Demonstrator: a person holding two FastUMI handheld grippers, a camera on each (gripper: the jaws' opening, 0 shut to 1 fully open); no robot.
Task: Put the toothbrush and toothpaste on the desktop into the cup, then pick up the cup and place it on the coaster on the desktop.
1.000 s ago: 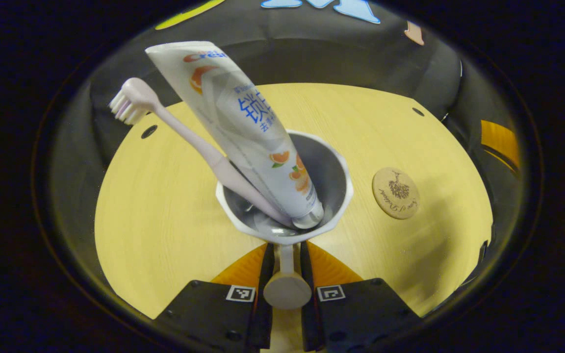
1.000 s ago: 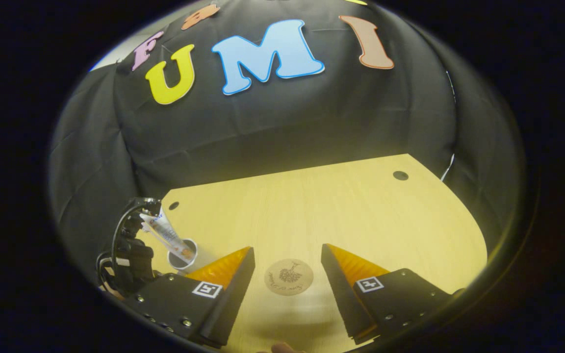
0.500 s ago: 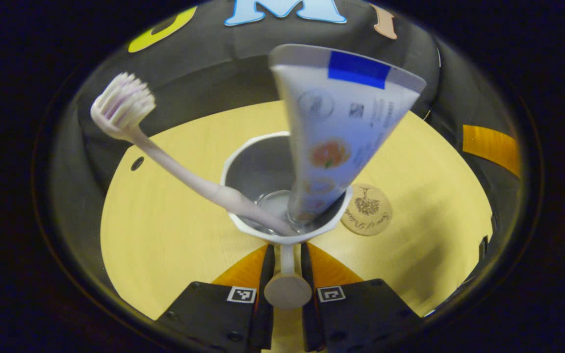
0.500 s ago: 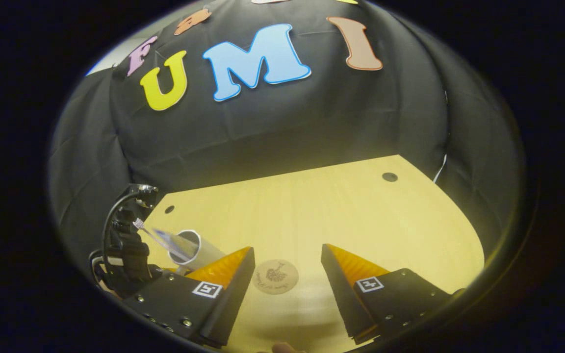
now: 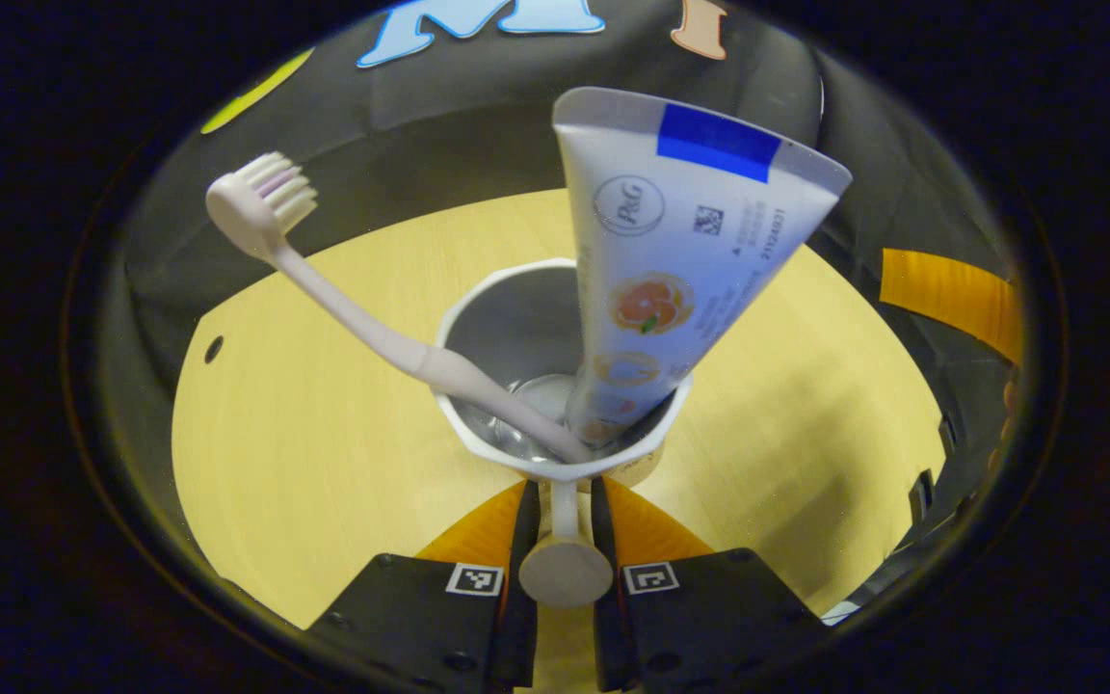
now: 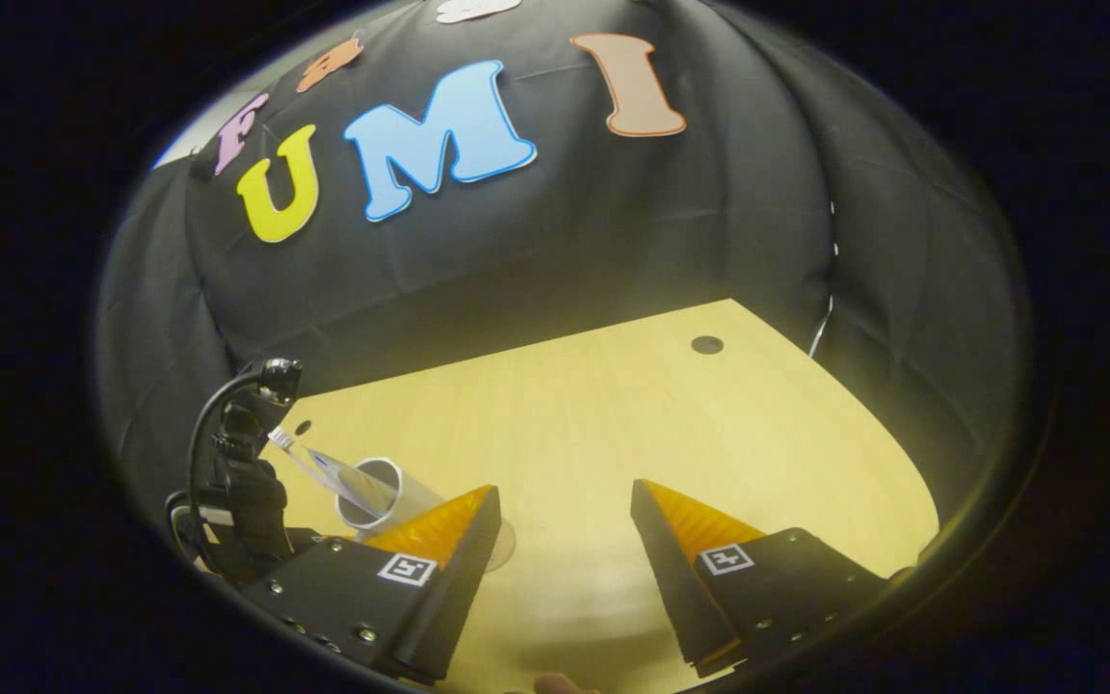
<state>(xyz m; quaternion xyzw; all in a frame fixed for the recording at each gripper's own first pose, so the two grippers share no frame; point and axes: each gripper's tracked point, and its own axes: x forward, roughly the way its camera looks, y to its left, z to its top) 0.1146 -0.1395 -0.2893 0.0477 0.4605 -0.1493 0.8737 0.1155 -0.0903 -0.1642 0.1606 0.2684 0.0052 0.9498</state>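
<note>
My left gripper (image 5: 565,492) is shut on the handle of the white cup (image 5: 502,323), held straight ahead over the wooden desktop (image 5: 304,414). A pink toothbrush (image 5: 362,323) stands in the cup and leans left, head up. The toothpaste tube (image 5: 690,241) stands cap down in the cup and leans right. A sliver of the round coaster (image 5: 637,469) shows under the cup's right side; contact between them cannot be told. In the right gripper view the cup (image 6: 383,490) sits low at the left, and my right gripper (image 6: 565,511) is open over bare desktop.
The other gripper's finger (image 5: 945,294) shows at the right edge of the left gripper view. The left gripper's body and cable (image 6: 237,482) stand beside the cup in the right gripper view. The desk has small round holes (image 5: 215,349) (image 6: 706,344), and black cloth walls surround it.
The cup has moved right until it covers the coaster. The toothpaste tube swung from leaning left to leaning right. The right gripper stayed open and its view shifted a little.
</note>
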